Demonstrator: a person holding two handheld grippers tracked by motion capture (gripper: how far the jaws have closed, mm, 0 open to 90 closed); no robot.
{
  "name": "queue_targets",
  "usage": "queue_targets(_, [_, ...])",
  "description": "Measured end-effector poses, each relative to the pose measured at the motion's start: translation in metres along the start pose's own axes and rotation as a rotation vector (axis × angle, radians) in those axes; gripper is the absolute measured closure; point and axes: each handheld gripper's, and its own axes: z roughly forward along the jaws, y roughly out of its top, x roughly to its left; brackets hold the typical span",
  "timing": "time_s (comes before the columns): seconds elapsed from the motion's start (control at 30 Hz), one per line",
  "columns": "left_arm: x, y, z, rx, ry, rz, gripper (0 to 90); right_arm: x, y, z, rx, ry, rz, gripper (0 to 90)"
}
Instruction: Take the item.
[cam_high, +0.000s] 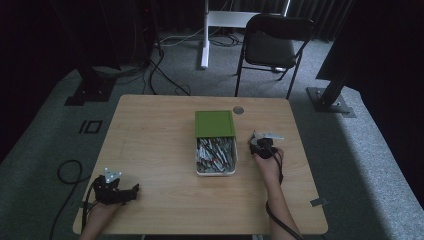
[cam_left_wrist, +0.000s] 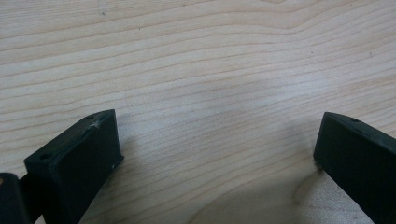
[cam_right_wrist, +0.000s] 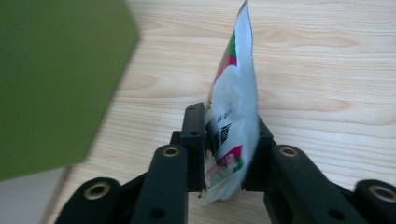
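Holding sachet (cam_right_wrist: 232, 116) in right gripper (cam_right_wrist: 226, 140), jaws nearly closed, at box's (cam_high: 215, 123) 3 o'clock for set-down; left gripper (cam_left_wrist: 219, 154) wide open, empty, parked.

blurred: green lid (cam_right_wrist: 56, 79) left of the right gripper (cam_right_wrist: 229, 140) | cut off: lid's left side | unreadable: sachet (cam_right_wrist: 233, 116) print

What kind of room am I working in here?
Most likely a lab or recording studio, not a home. A bare wooden table stands on grey carpet, black curtains close off the back, cables trail across the floor, and a folding chair stands beyond the table.
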Motion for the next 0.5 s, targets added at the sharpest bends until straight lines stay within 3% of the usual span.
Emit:
queue_targets(0.23, [0.000, 0.000, 0.000, 0.000, 0.000, 0.000, 1.3, -0.015, -0.002, 0.001, -0.004, -0.023, 0.026, 59.1])
queue_targets(0.33, [0.000, 0.000, 0.000, 0.000, 0.000, 0.000, 1.3, -0.021, -0.002, 0.000, 0.005, -0.046, 0.011, 47.3])
queue_targets(0.43, [0.000, 0.000, 0.000, 0.000, 0.000, 0.000, 1.3, -0.024, -0.003, 0.000, 0.020, -0.055, 0.006, 45.0])
queue_targets(0.5, [0.000, 0.000, 0.000, 0.000, 0.000, 0.000, 1.3, -0.029, -0.005, 0.002, 0.047, -0.062, -0.008, 34.9])
